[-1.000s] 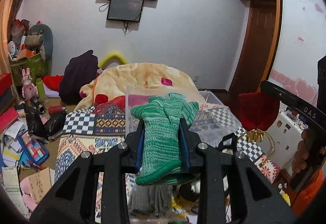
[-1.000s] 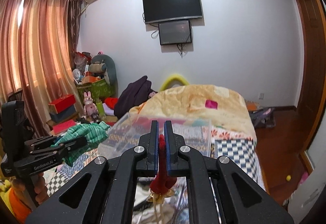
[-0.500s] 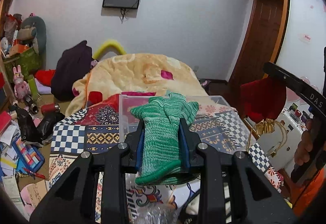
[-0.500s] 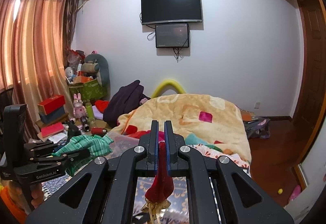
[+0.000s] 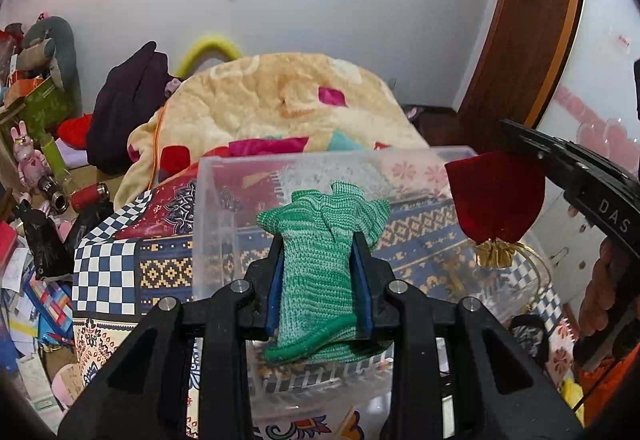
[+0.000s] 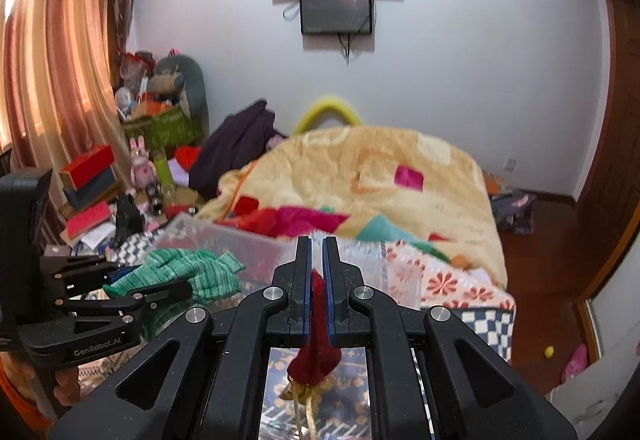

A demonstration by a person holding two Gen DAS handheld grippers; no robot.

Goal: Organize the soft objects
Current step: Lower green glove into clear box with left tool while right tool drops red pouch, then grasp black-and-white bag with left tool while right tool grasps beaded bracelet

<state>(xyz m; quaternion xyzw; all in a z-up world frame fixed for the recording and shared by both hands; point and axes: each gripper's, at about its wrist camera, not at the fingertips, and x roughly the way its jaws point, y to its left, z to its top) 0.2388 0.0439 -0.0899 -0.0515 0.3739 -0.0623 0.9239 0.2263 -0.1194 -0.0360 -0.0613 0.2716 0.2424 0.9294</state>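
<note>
My left gripper [image 5: 318, 236] is shut on a green knitted glove [image 5: 320, 268] and holds it over the open clear plastic bin [image 5: 208, 207]. The glove also shows in the right wrist view [image 6: 192, 272], held by the left gripper [image 6: 168, 286]. My right gripper [image 6: 316, 268] is shut on a dark red velvet pouch [image 6: 318, 344] with a gold tie; the pouch hangs below the fingers. In the left wrist view the pouch [image 5: 496, 199] hangs from the right gripper [image 5: 516, 143] above the bin's right side.
The bin stands on a patterned patchwork bedcover [image 5: 108, 272]. A yellow blanket [image 5: 280, 99] lies heaped behind it. Toys, boxes and papers [image 6: 104, 191] clutter the floor at the left by the curtain [image 6: 52, 79]. A wooden door [image 5: 528, 39] is at the right.
Both grippers have moved forward and down toward the bin, each still holding its item. The red pouch has come closer to the bin's right side.
</note>
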